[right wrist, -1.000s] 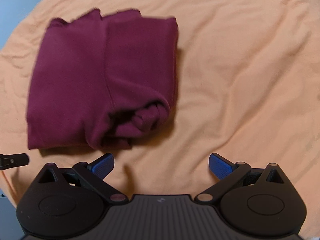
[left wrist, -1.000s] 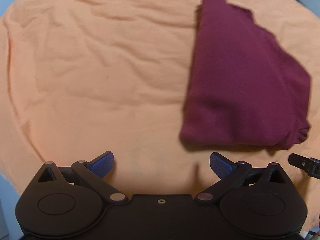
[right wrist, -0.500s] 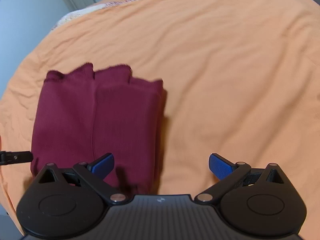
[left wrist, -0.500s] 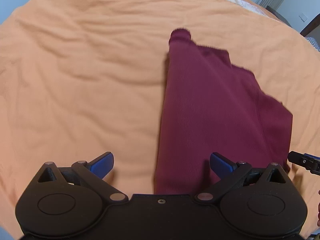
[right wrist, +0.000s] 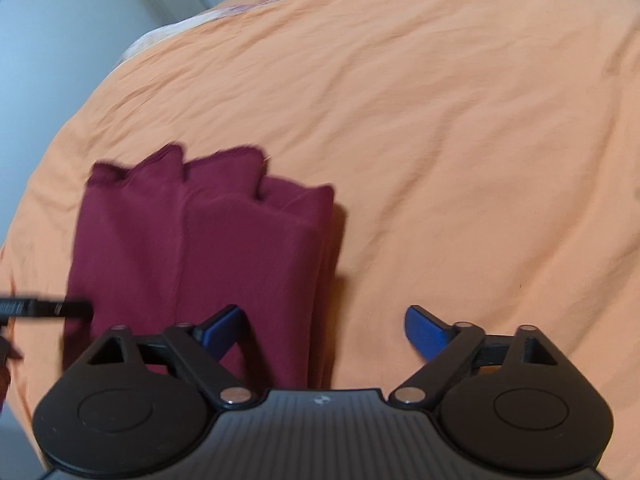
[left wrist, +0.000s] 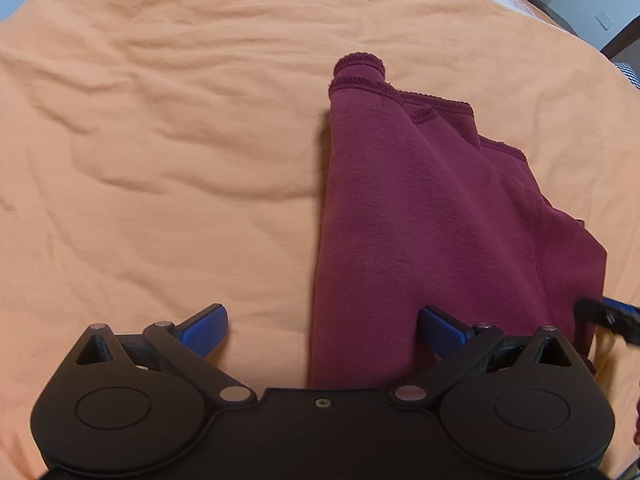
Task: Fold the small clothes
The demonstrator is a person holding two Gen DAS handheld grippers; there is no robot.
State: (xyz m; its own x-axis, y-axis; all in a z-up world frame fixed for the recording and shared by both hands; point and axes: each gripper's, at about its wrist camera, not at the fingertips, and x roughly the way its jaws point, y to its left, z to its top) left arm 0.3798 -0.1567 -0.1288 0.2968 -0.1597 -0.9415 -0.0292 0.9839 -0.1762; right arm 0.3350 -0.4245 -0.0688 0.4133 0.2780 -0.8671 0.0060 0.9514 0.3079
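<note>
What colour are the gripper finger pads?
Blue pads on both grippers; clearest in the left wrist view.

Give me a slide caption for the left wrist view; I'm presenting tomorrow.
Open left gripper over the near edge of a folded maroon garment on an orange sheet.

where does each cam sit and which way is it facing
Left wrist: sits behind the open left tongs, facing forward over the folded maroon knit garment on the orange bedsheet; right tongs' tip at the right edge.
Right wrist: behind the open right tongs, garment lower left.
Both views share the garment and the sheet.
</note>
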